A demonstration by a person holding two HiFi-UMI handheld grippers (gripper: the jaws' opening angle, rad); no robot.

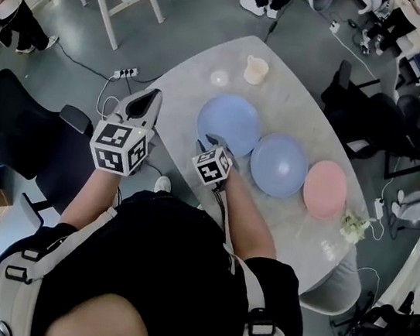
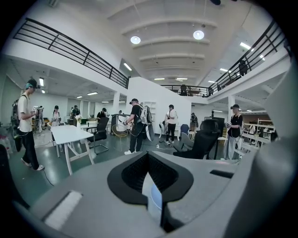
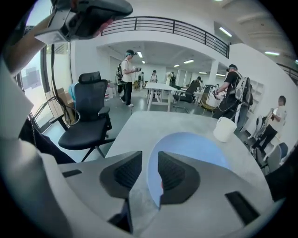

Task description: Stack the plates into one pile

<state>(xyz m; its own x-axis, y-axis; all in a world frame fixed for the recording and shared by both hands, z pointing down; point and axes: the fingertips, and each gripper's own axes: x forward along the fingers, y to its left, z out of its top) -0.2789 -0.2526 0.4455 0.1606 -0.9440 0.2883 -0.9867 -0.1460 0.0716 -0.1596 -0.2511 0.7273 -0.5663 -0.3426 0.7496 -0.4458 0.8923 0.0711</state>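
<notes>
Slide the parted right tongs [image 1: 218,143] deeper over the near rim of the left blue plate [image 1: 230,119] on the surface [image 1: 298,98], clamp firmly, lift level onto the middle blue plate [image 1: 278,164]; keep the left tongs [image 1: 148,101], seemingly pressed together, parked off the edge.
</notes>
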